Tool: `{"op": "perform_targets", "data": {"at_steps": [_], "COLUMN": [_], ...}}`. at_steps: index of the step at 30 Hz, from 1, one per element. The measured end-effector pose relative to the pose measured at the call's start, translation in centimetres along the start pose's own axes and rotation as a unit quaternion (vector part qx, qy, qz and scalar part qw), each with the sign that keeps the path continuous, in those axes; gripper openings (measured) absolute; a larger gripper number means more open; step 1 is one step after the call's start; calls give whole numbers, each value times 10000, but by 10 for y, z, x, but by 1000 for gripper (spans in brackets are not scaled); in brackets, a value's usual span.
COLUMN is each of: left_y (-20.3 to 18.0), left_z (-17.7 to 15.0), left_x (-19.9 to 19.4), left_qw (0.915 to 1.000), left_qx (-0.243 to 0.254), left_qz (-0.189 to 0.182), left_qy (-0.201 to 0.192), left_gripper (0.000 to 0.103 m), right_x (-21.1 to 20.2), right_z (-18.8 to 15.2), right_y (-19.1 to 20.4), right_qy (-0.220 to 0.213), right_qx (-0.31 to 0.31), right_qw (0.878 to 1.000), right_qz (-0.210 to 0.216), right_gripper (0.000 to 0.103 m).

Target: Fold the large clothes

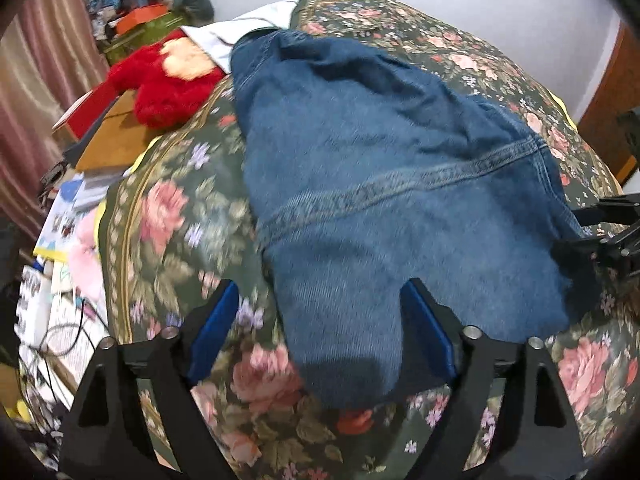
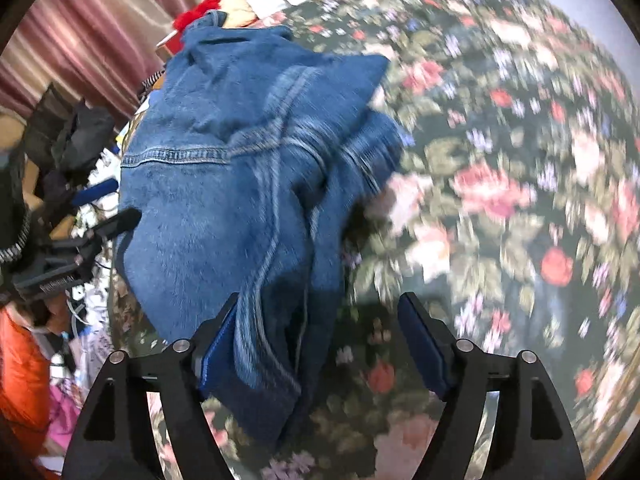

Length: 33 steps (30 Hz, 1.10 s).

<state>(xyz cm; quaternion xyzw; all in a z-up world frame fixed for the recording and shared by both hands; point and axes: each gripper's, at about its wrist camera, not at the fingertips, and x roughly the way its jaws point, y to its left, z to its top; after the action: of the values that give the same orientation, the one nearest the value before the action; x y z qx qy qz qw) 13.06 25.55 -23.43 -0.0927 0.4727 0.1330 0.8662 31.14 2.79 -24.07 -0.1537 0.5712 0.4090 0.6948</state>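
Blue denim jeans (image 1: 380, 160) lie bunched on a floral bedspread (image 1: 168, 220). My left gripper (image 1: 320, 320) is open above their near end, with denim between its blue pads (image 1: 216, 328) but not pinched. At the right edge of this view my right gripper (image 1: 600, 232) sits by the jeans' side. In the right wrist view the jeans (image 2: 224, 160) spread left of centre with crossed seams. My right gripper (image 2: 320, 332) is open. A denim fold rests against its left pad (image 2: 218, 344), and bedspread (image 2: 500, 160) shows before the right pad. The left gripper (image 2: 100, 228) shows at the left.
A red plush toy (image 1: 168, 84) and white cloth (image 1: 248, 28) lie at the bed's far left. A cardboard box (image 1: 116, 136), papers and cables (image 1: 60, 260) crowd the left side by a pink curtain (image 1: 40, 80). Wooden furniture (image 1: 612, 92) stands at the right.
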Motion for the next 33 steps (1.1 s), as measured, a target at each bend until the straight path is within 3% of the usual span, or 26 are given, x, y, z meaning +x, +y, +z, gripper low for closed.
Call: {"op": "perform_targets", "data": {"at_steps": [5, 9, 14, 18, 21, 26, 30, 33], "left_y": [6, 9, 10, 11, 12, 17, 27, 28], "left_z": [-8, 8, 57, 95, 124, 153, 154, 150], "left_x": [-5, -20, -27, -9, 21, 71, 88, 90], "left_qw": [9997, 9995, 9937, 9928, 9937, 9948, 9978, 9981], "left_qx": [-189, -34, 223, 325, 364, 293, -75, -166], "left_qz": [-51, 309, 863, 812, 814, 897, 601, 557], "left_qy": [139, -86, -673, -818, -674, -391, -269, -218], "left_gripper": [88, 88, 88, 88, 88, 90, 94, 94], "right_x": [-14, -32, -61, -72, -60, -14, 32, 43], "right_z": [-17, -20, 2, 40, 72, 110, 117, 112], "right_y": [-15, -13, -2, 16, 35, 47, 22, -1], "right_qy": [-48, -109, -586, -1107, -1265, -1098, -699, -502], "right_qx": [62, -160, -208, -278, -497, -727, -594, -336], "right_qw": [9999, 9998, 9979, 9930, 9899, 9895, 9926, 9972], "right_qz": [86, -66, -179, -309, -410, -593, -797, -435], "right_gripper": [84, 84, 85, 85, 85, 85, 85, 85]}}
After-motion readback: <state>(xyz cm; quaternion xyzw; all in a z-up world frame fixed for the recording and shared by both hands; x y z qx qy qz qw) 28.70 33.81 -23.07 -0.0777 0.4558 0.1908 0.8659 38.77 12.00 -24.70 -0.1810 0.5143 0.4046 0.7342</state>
